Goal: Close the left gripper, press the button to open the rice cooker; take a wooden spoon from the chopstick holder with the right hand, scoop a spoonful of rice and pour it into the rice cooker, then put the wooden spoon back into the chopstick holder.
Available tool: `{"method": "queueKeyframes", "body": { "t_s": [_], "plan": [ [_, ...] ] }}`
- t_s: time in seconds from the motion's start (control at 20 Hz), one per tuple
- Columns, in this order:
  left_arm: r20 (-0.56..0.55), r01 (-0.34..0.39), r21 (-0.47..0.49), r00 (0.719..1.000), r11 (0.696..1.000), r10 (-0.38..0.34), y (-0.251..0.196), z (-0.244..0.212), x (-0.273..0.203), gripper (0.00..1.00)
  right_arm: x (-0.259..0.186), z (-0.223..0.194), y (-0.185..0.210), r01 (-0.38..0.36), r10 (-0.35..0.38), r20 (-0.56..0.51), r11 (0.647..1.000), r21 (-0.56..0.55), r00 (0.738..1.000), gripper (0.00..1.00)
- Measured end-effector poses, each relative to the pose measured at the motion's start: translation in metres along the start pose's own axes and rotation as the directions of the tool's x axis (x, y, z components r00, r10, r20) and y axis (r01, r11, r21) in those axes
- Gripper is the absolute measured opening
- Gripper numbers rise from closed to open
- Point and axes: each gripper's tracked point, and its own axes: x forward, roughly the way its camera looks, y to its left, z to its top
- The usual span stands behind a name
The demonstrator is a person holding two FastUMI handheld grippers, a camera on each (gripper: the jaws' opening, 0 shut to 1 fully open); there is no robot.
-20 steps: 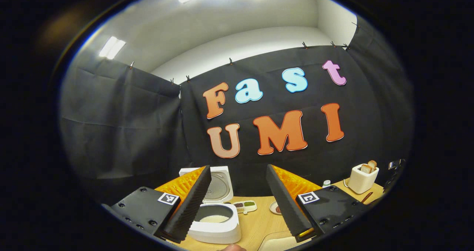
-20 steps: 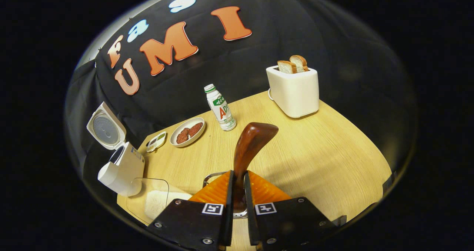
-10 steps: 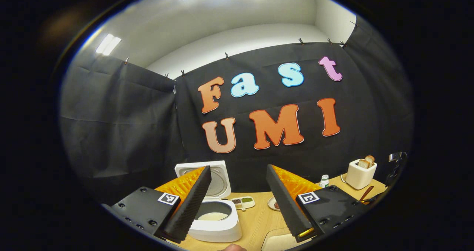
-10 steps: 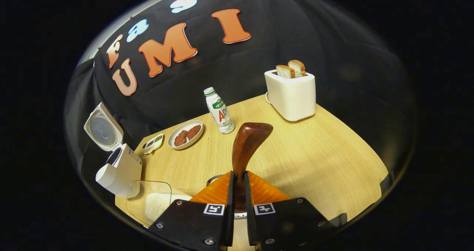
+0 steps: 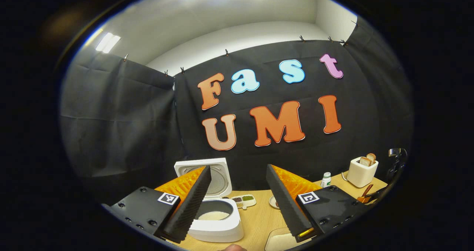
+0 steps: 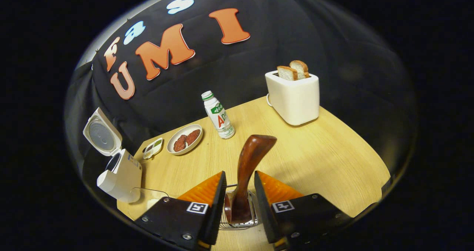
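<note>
The white rice cooker (image 5: 218,227) stands with its lid (image 5: 222,171) up and white rice in the pot. My left gripper (image 5: 238,167) hovers open above and in front of it, holding nothing. In the right gripper view the cooker (image 6: 122,175) is at the far left of the table. The dark wooden spoon (image 6: 255,151) stands upright in the wire chopstick holder (image 6: 237,226), handle end down. My right gripper (image 6: 239,174) is open around the spoon's handle, with a gap on each side. The spoon (image 5: 367,190) also shows small at the right of the left gripper view.
A clear container of rice (image 6: 148,203) lies beside the cooker. A plate of red-brown slices (image 6: 184,139), a small divided dish (image 6: 152,147) and a bottle (image 6: 218,112) stand along the back. A white toaster with bread (image 6: 294,97) is at the back right on the wooden table (image 6: 326,166).
My right gripper has opened and let go of the spoon, which now stands in the holder. The left gripper stayed open and barely shifted.
</note>
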Motion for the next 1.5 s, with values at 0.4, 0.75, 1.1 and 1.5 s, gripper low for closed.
{"method": "queueKeyframes", "body": {
  "t_s": [0.4, 0.75, 1.1, 1.5],
  "plan": [
    [0.027, 0.005, 0.037, 1.0, 0.999, -0.006, -0.008, 0.008, 0.001, 0.98, 0.007, 0.008, 0.001, -0.021, 0.021, -0.003, 1.0, -0.003, 1.0, 0.17],
    [0.092, 0.041, 0.042, 0.995, 0.998, -0.045, -0.01, 0.023, 0.006, 1.0, -0.014, 0.005, 0.005, 0.023, -0.023, 0.015, 1.0, -0.018, 1.0, 0.15],
    [0.152, 0.056, 0.063, 0.986, 0.996, -0.065, 0.007, 0.033, 0.008, 1.0, -0.045, 0.035, 0.022, 0.071, -0.064, 0.107, 0.995, -0.068, 0.992, 0.15],
    [0.127, 0.069, 0.033, 0.989, 0.997, -0.073, 0.042, 0.014, 0.016, 1.0, -0.093, 0.073, 0.093, 0.021, 0.0, 0.222, 0.996, -0.091, 0.975, 0.15]
  ]
}}
